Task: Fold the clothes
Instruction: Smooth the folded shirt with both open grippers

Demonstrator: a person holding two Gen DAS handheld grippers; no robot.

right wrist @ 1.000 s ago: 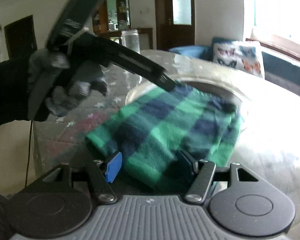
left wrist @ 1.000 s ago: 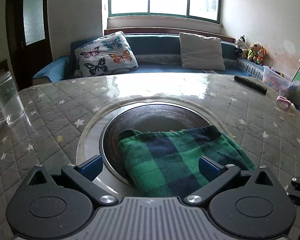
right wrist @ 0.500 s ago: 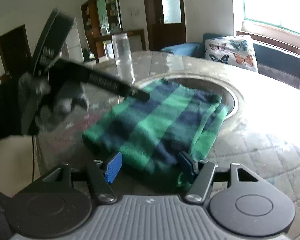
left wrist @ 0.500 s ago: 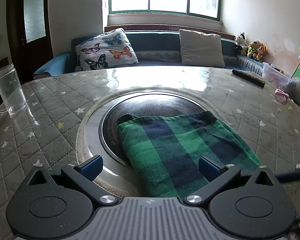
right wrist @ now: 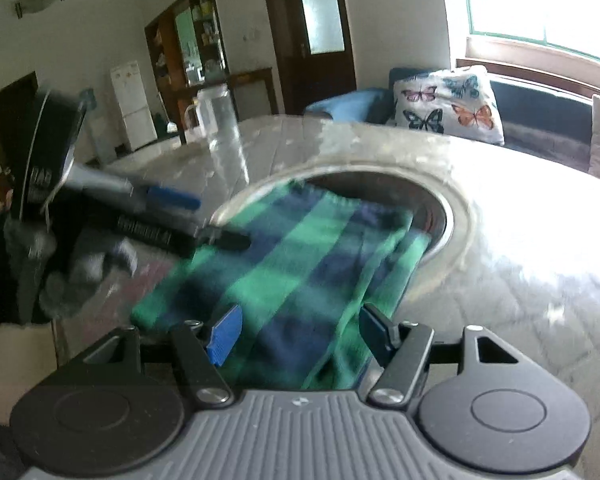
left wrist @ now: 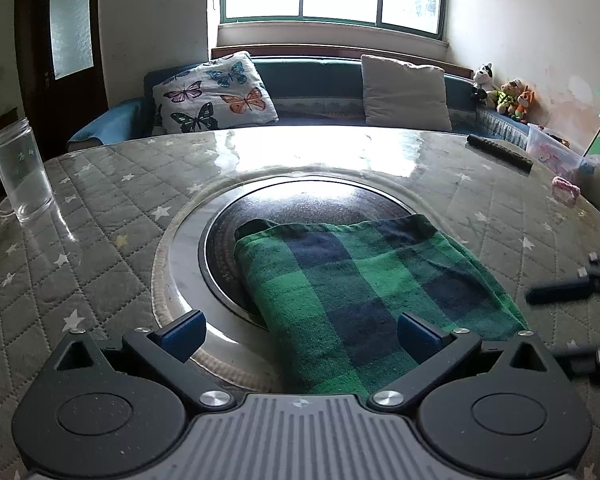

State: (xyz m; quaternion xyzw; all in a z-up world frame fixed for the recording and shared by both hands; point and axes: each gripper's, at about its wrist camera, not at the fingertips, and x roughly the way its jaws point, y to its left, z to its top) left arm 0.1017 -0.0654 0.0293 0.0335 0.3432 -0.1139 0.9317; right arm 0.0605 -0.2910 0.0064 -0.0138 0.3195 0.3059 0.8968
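Observation:
A folded green and navy plaid cloth (left wrist: 364,284) lies flat on the round table, half over the dark round inset (left wrist: 300,216) at the table's middle. It also shows in the right wrist view (right wrist: 292,272). My left gripper (left wrist: 298,334) is open and empty, hovering over the cloth's near edge. My right gripper (right wrist: 300,332) is open and empty, just above the cloth's near corner. The right gripper's fingers (left wrist: 560,290) show at the right edge of the left wrist view. The left gripper's fingers (right wrist: 220,238) show beyond the cloth in the right wrist view.
A glass mug (left wrist: 20,176) stands at the table's far left. A remote control (left wrist: 500,152) and a pink item (left wrist: 566,190) lie at the far right. A sofa with a butterfly pillow (left wrist: 216,96) is behind the quilted table (left wrist: 100,240).
Both grippers have pulled back and up from the cloth. The cloth lies where it was. The right wrist view has swung a little and is blurred.

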